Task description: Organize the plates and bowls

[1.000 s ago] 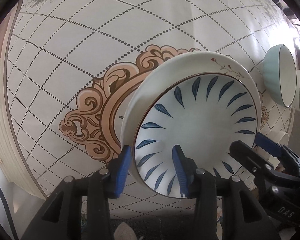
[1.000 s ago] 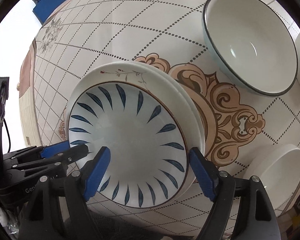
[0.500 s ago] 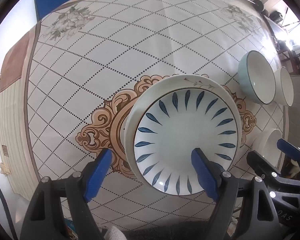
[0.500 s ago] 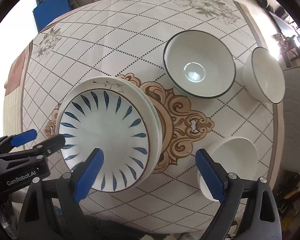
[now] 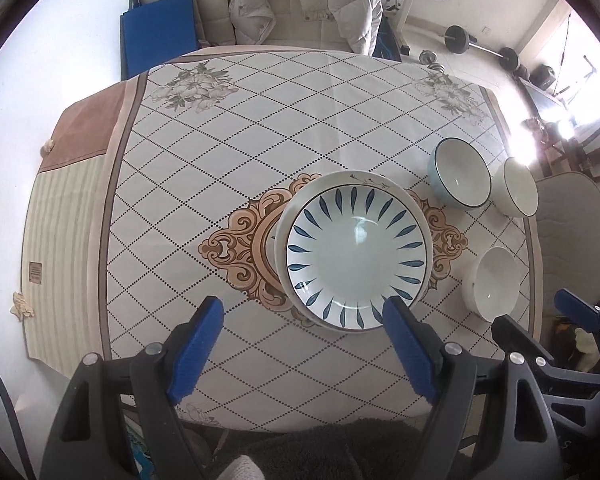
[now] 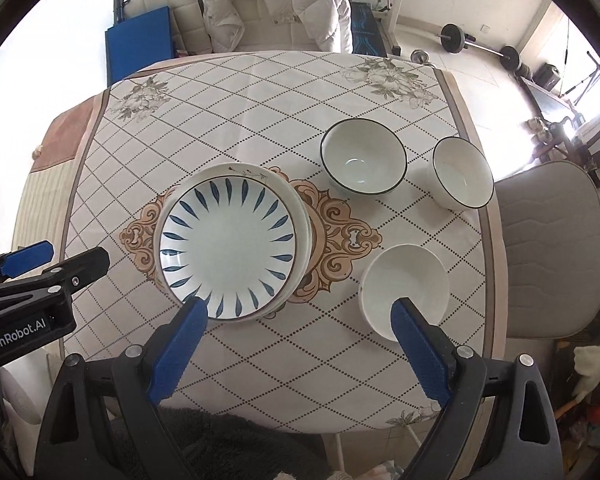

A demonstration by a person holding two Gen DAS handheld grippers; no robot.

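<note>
Two tools hang above the table (image 5: 260, 128), both spread wide and holding nothing: the left tool (image 5: 300, 344) and the right tool (image 6: 300, 340). Blue-leaf plate (image 6: 226, 240) sits on a stack of plates at the table's middle. Three bowls (image 6: 362, 160) stand to its right, apart.

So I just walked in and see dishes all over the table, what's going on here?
A person is sorting dishes with two hand-held tools. The blue-leaf plate sits stacked on white plates at the table centre. Both the left tool and the right tool hang open and empty above it. Three bowls stand apart, unstacked: dark-rimmed bowl, small bowl, white bowl.
</note>
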